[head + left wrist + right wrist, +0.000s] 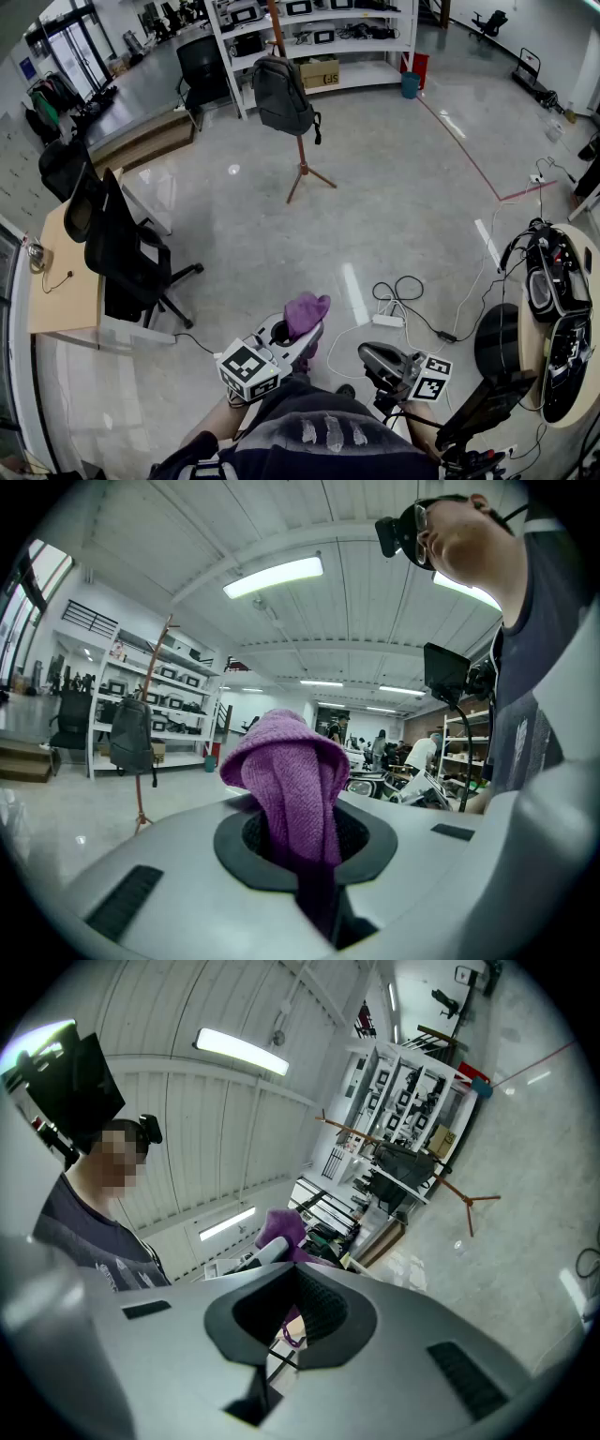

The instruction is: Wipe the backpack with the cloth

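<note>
A grey backpack [281, 94] hangs on a tripod stand [302, 169] far across the floor, in front of the shelves. It shows small in the left gripper view [129, 735] and in the right gripper view [405, 1164]. My left gripper [298, 345] is held low by my body, shut on a purple cloth [307, 312] that sticks up out of its jaws. Up close, the cloth [291, 780] fills the hollow of the left gripper [300, 846]. My right gripper [377, 360] is alongside, shut with nothing in it [295, 1312]; the cloth [279, 1225] shows beyond it.
A black office chair [122, 244] and a wooden desk [66, 281] stand at the left. White shelving [309, 37] lines the back. Cables and a power strip [389, 319] lie on the floor ahead. A table with gear [562, 319] and a black stool [497, 342] stand at the right.
</note>
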Available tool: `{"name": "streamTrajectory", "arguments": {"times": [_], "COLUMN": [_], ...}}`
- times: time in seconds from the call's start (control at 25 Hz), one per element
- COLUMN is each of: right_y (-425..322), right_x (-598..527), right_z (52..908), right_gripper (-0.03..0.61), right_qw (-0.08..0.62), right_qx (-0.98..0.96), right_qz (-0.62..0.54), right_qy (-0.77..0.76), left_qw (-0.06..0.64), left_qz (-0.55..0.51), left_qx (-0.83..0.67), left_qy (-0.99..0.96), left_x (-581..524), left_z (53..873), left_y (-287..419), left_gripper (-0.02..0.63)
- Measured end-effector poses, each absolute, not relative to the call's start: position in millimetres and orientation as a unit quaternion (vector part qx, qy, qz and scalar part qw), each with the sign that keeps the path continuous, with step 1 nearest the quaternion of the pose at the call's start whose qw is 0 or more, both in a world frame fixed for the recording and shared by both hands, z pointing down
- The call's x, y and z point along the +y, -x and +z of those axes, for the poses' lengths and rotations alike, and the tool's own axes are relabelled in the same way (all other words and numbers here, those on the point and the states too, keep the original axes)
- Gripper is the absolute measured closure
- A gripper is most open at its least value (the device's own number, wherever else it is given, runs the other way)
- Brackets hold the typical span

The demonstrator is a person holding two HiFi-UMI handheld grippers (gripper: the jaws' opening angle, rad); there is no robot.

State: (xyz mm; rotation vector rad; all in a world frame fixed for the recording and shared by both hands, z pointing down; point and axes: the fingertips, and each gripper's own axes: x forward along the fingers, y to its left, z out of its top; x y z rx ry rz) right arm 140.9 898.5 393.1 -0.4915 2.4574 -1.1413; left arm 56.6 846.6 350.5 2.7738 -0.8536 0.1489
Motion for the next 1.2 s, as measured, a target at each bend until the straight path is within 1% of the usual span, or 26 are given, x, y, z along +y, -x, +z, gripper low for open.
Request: {"name": "streamTrajectory", "arguments": {"times": [0.2,0.36,0.44,0.6,0.76,0.88,1.0,1.2], "right_y": [-121,-96,-87,-47,9,34,38,21], "right_x": [860,803,764,663,581,534,486,371], "right_z": [389,400,406,403,375,370,382,398], "right_gripper": [0.575,0.575,0.575,0.575,0.575,0.575,0.575,0.575], "right_qw": [0.181,0.129,0.127,0.148,0.112,0.095,0.086,0.101], "right_qx": [0.889,0.898,0.894,0.890,0.914,0.918,0.913,0.905], "right_qz": [-0.392,-0.387,-0.392,-0.390,-0.349,-0.345,-0.361,-0.377], "right_qy": [0.151,0.165,0.178,0.183,0.174,0.172,0.173,0.167], "left_qw": [0.114,0.117,0.123,0.115,0.099,0.080,0.091,0.120], "left_qz": [0.054,0.045,0.029,0.005,-0.007,-0.001,-0.017,0.010], "left_qx": [-0.331,-0.363,-0.368,-0.369,-0.343,-0.353,-0.366,-0.377], "left_qy": [-0.935,-0.923,-0.921,-0.922,-0.934,-0.932,-0.926,-0.918], "left_x": [809,754,718,622,540,486,436,333], "left_z": [356,368,375,375,357,347,346,373], "left_y": [-24,9,26,72,104,124,133,124], "left_gripper": [0.565,0.565,0.565,0.565,0.565,0.565,0.565,0.565]}}
